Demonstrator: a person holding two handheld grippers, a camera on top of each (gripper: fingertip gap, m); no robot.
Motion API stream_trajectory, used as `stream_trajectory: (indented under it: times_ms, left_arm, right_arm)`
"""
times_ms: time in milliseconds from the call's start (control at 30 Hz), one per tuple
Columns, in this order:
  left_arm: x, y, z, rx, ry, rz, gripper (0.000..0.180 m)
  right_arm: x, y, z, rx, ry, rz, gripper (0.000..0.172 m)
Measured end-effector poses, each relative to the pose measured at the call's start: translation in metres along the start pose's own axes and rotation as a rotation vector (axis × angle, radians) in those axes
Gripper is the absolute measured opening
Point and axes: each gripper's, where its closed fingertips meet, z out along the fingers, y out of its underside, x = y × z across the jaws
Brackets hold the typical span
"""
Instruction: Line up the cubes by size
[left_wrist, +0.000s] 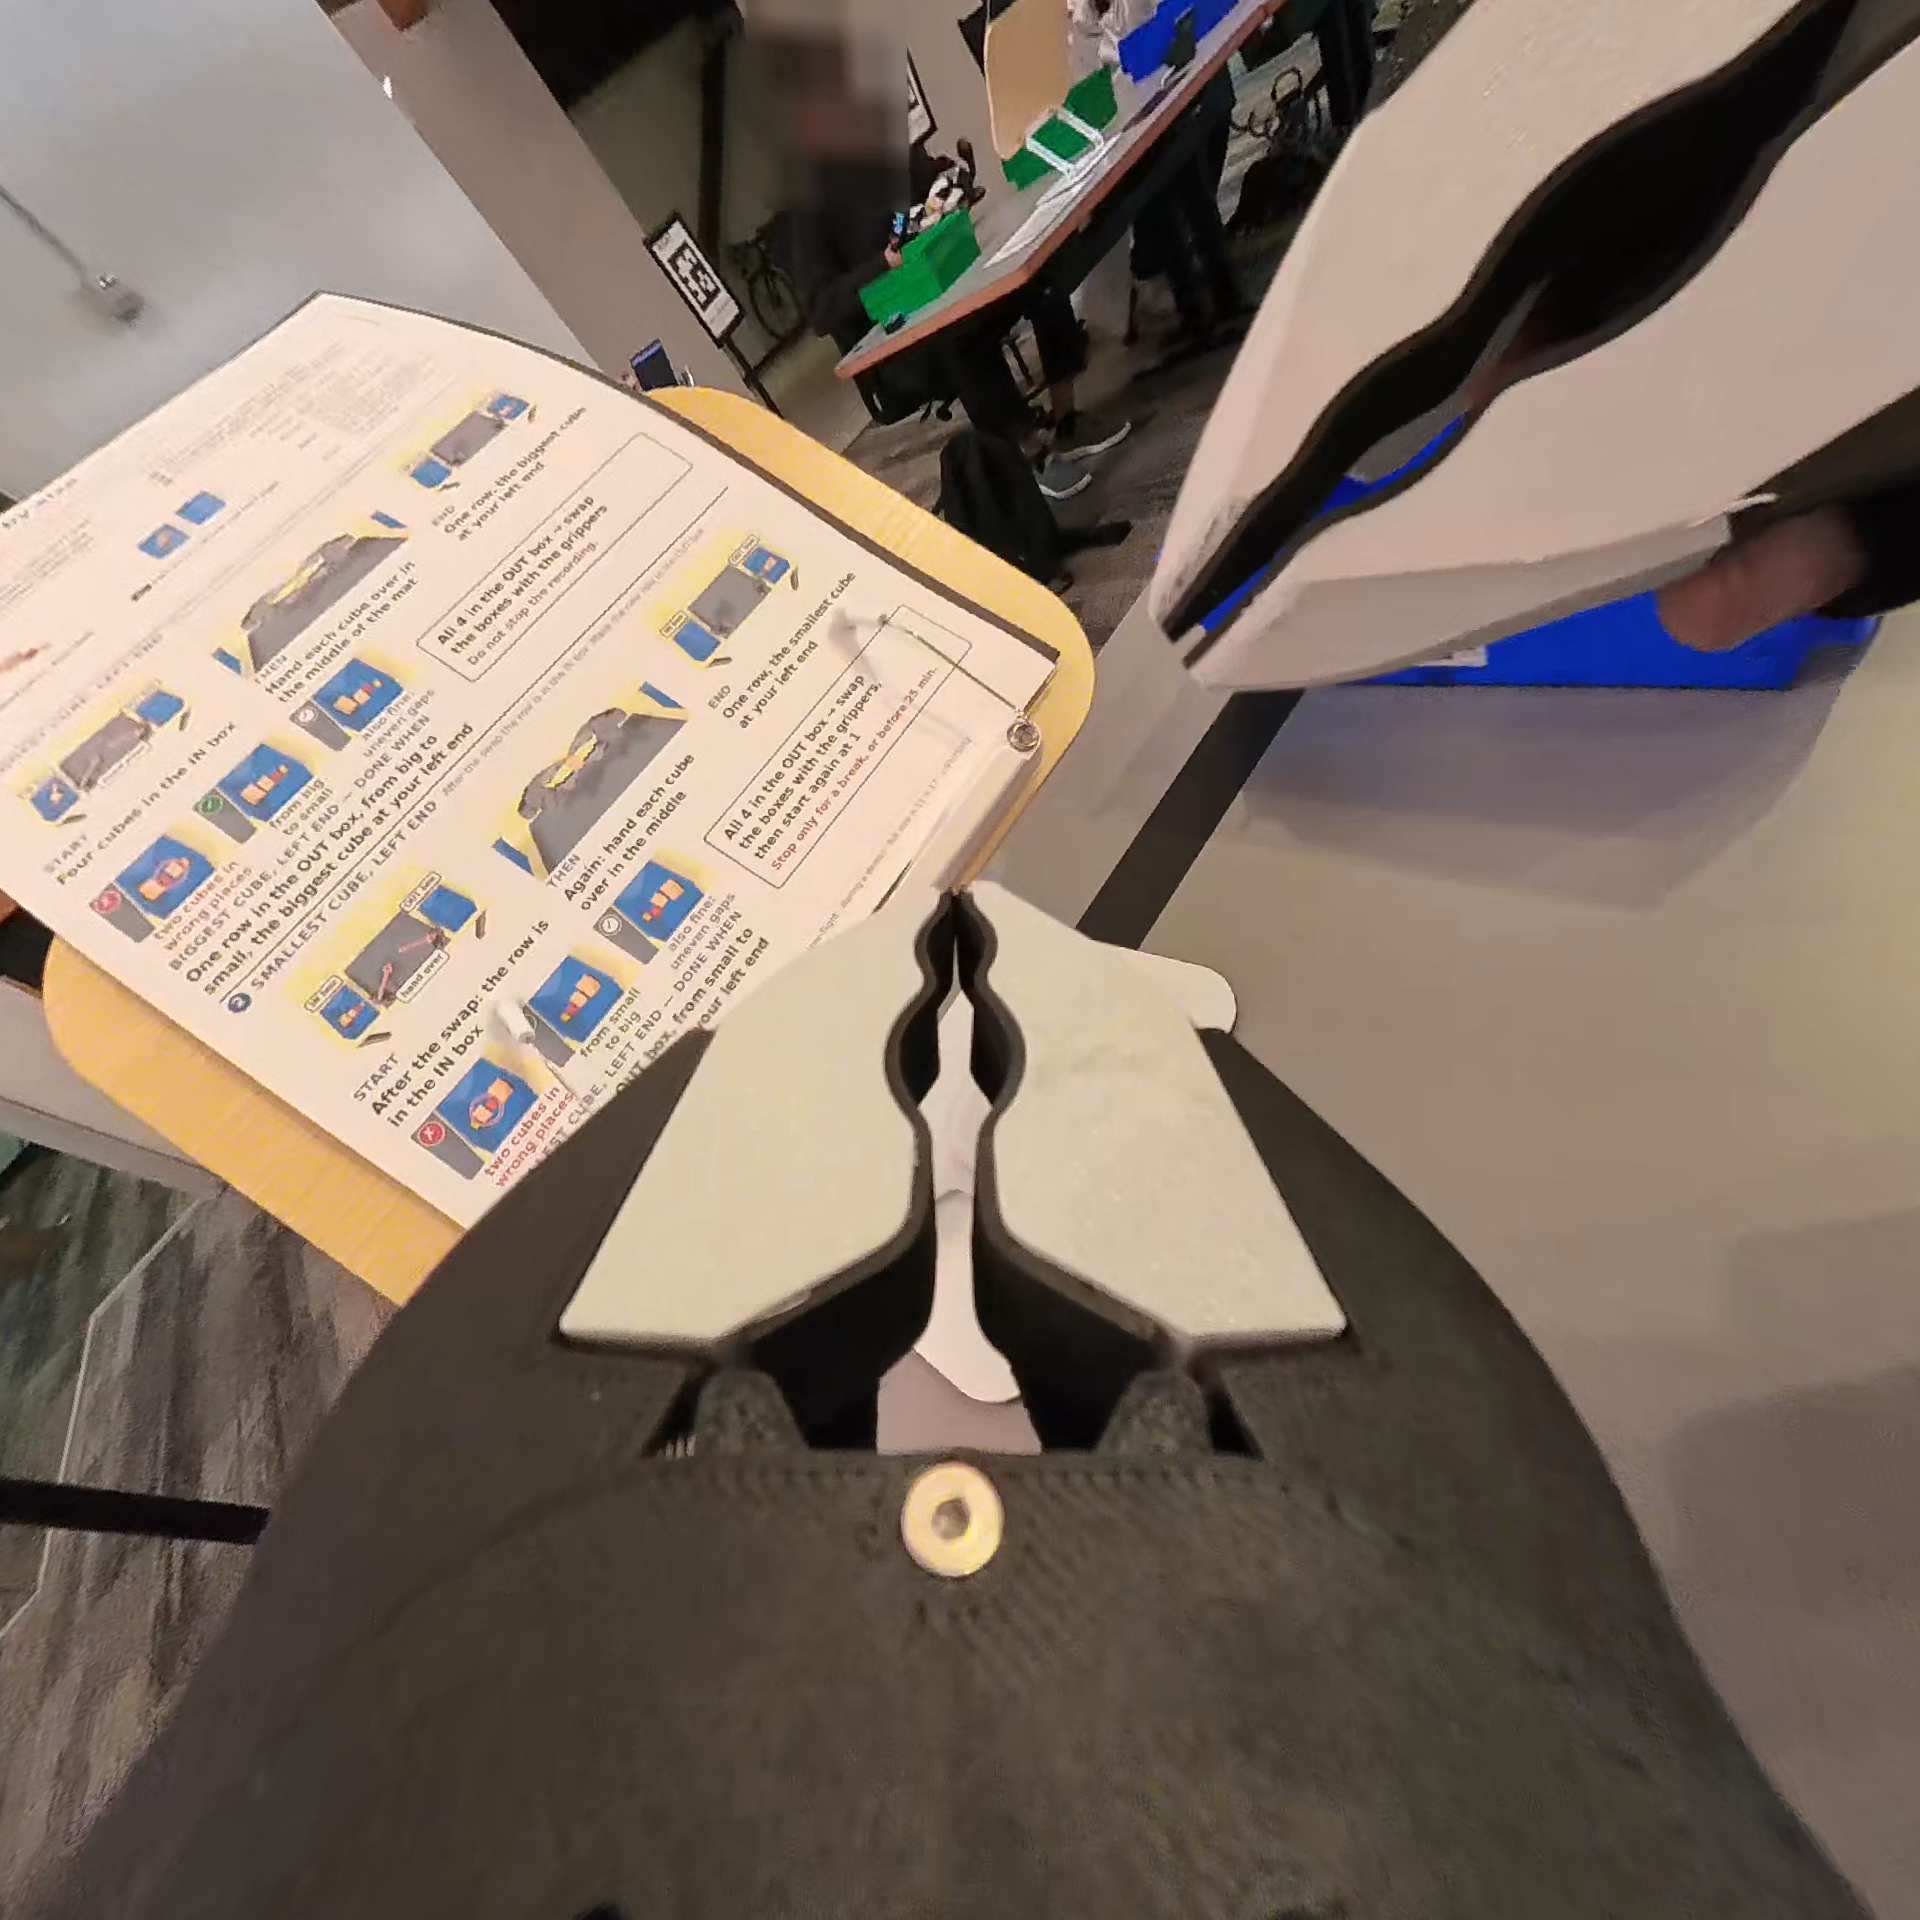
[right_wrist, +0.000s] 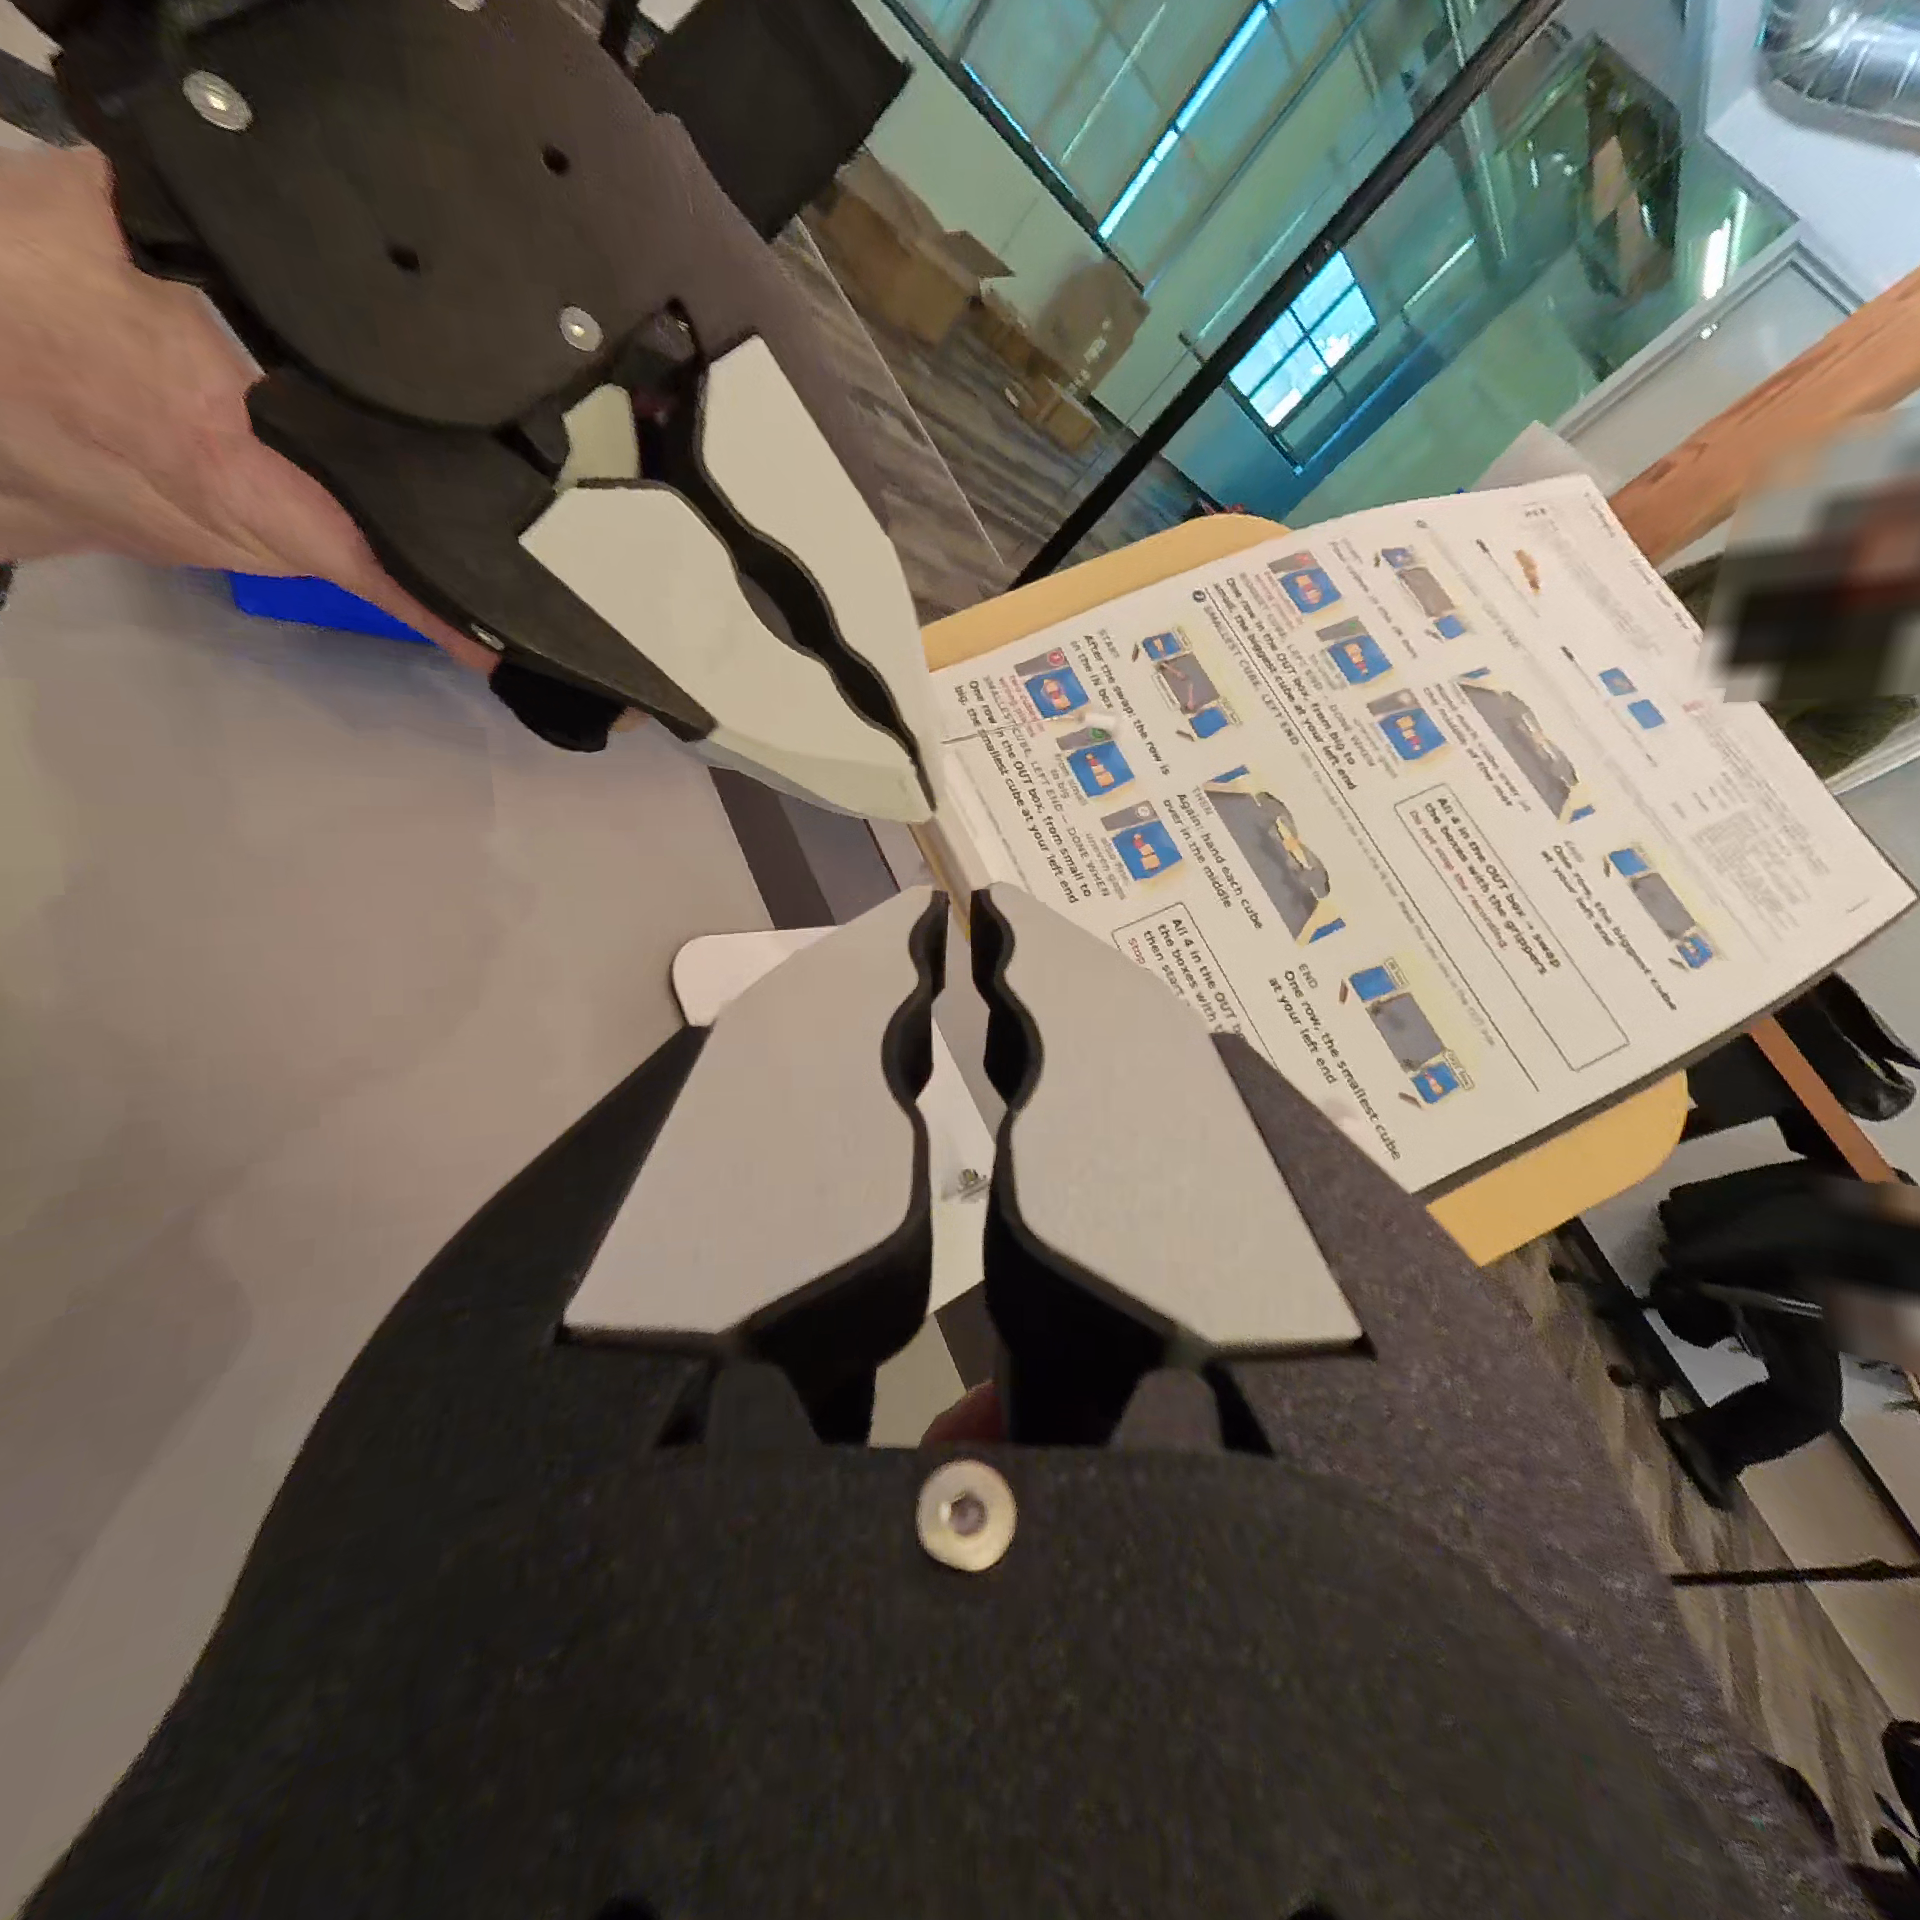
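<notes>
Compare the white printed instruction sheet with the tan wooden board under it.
The white printed instruction sheet is covered with pictures and square-cornered; the tan wooden board is plain with rounded corners. The sheet lies on top; the board juts out past it. Both are flat.

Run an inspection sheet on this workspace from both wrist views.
Surface: grey table, mostly bare.
Job's things: no cubes seen; blue box partly hidden behind the right gripper.
Clutter: white rounded card on the table; printed instruction sheet on a tan board at the table edge.
Grippers: left gripper shut, tips at the sheet's corner; right gripper closed to a narrow slit, nothing plainly held. A hand holds the left one.
Cables: nothing seen.
Surroundings: another table with green boxes, glass walls, carpet floor.
</notes>
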Motion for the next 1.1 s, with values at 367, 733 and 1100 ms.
stream_trajectory:
  times_ms: [367,733,1100]
  left_arm:
    - [-0.013,-0.007,-0.020,0.043,0.003,0.014,0.000]
    - [-0.107,0.083,-0.133,-0.373,-0.088,0.321,0.046]
    - [-0.173,0.291,-0.183,-0.946,0.277,0.320,0.069]
  right_arm:
    - [-0.009,-0.007,0.002,0.023,-0.030,-0.007,0.007]
    - [-0.003,-0.006,-0.008,0.036,-0.043,-0.005,0.010]
    - [-0.013,-0.003,0.000,0.013,-0.070,-0.031,0.012]
